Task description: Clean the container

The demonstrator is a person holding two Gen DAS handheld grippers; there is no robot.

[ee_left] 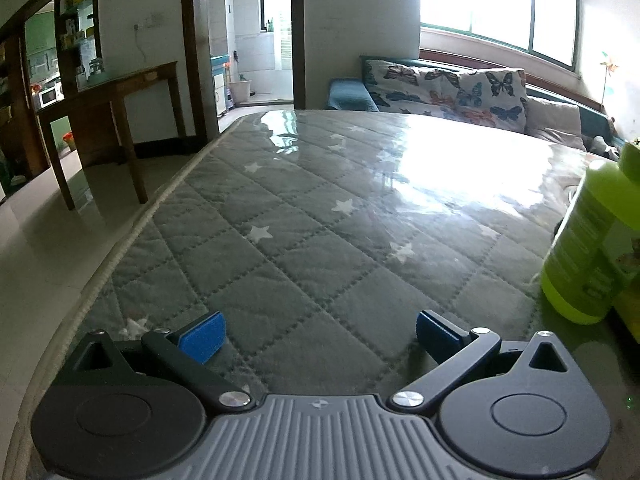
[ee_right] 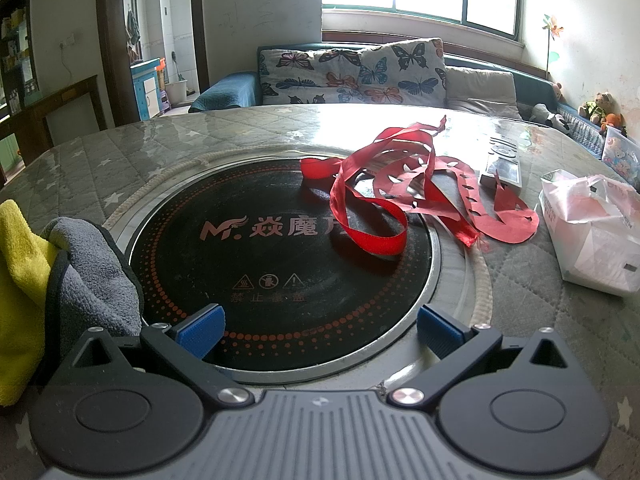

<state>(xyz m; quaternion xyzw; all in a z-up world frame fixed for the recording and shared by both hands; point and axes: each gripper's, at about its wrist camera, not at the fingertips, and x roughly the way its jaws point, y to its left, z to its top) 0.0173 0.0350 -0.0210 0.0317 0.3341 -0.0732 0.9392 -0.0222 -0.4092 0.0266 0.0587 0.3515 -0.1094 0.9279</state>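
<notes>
In the left wrist view my left gripper [ee_left: 320, 334] stands open low over the quilted, star-patterned table cover [ee_left: 304, 216], with nothing between its blue pads. A green bottle [ee_left: 592, 248] stands at the right edge, apart from the gripper. In the right wrist view my right gripper [ee_right: 320, 332] is open above the near rim of a round black cooktop [ee_right: 276, 264] set into the table. A grey and yellow cloth [ee_right: 56, 276] lies just left of the left finger. Red ribbon and cut red paper [ee_right: 404, 196] lie tangled on the cooktop's far right side.
A white plastic-wrapped pack [ee_right: 596, 232] lies on the table at the right, a flat remote-like box [ee_right: 504, 164] behind the ribbons. The table's left edge [ee_left: 132, 240] drops to a tiled floor. A sofa with butterfly cushions [ee_right: 352, 72] stands behind the table.
</notes>
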